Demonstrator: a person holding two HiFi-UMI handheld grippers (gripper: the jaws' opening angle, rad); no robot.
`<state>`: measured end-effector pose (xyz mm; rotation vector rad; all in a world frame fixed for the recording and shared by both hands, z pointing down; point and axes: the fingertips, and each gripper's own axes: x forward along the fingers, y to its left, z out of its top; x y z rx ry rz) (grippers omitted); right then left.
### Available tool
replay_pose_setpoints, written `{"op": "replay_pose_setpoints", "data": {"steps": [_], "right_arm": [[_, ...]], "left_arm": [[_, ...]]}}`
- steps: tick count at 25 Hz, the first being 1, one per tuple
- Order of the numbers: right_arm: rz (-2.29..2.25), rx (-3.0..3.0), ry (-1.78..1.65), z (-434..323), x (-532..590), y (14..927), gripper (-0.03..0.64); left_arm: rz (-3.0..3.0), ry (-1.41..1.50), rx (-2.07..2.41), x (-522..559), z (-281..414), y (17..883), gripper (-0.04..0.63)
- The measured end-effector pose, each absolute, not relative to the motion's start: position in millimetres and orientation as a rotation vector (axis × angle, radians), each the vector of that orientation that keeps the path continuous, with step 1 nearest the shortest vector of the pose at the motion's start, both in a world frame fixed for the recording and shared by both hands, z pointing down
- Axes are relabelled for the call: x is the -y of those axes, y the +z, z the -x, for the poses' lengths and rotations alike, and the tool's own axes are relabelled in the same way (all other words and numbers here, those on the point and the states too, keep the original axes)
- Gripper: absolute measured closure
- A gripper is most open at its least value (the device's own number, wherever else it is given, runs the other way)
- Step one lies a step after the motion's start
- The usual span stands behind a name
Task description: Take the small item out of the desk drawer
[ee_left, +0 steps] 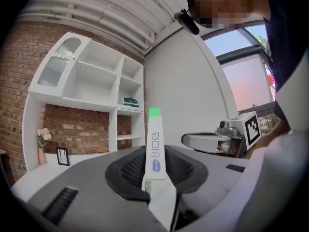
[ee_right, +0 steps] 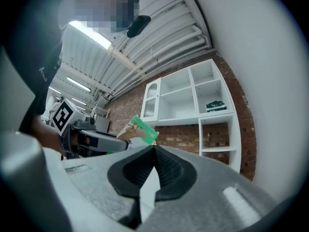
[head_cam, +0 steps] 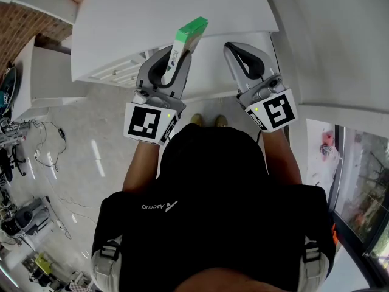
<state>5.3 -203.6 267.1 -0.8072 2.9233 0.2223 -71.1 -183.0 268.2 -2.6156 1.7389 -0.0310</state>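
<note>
A small white box with a green end (head_cam: 187, 40) sticks up from my left gripper (head_cam: 172, 58), which is shut on its lower part. In the left gripper view the box (ee_left: 155, 144) stands upright between the dark pads, print facing the camera. My right gripper (head_cam: 234, 47) is beside it to the right, jaws shut with nothing between them (ee_right: 154, 151). Both grippers hang over the near edge of the white desk (head_cam: 170, 11). From the right gripper view the box (ee_right: 143, 130) shows at the tip of the left gripper (ee_right: 99, 142). I cannot make out a drawer.
White wall shelving (ee_left: 96, 86) on a brick wall holds a green item (ee_left: 130, 102). A vase of flowers (ee_left: 42, 138) and a small picture frame (ee_left: 63, 155) stand lower down. Cables and gear (head_cam: 24, 163) lie on the floor at left. A window (head_cam: 364, 193) is at right.
</note>
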Motion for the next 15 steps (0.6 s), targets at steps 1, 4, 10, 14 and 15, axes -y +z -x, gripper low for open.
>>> {"op": "replay_pose_setpoints", "data": {"steps": [1,4,10,14,15], "right_arm": [[0.807,-2.923,0.223,-4.8,203.7,267.0,0.617],[0.807,-2.923,0.223,-3.6,203.8,266.8,0.617],[0.808,-2.925,0.223,-1.7,203.8,268.2,0.617],[0.813,-2.926,0.224,-1.1,204.3,269.3,0.617],[0.815,-2.927,0.224,-1.0,204.5,269.8,0.617]], "left_arm": [[2.618,-0.033,-1.737,183.1,71.2,268.5,0.505],[2.623,-0.037,-1.733,183.2,71.1,268.9,0.505],[2.627,-0.047,-1.725,183.6,71.5,269.9,0.505],[2.628,-0.055,-1.730,184.4,72.0,270.0,0.505],[2.628,-0.057,-1.732,184.5,72.1,270.1,0.505]]}}
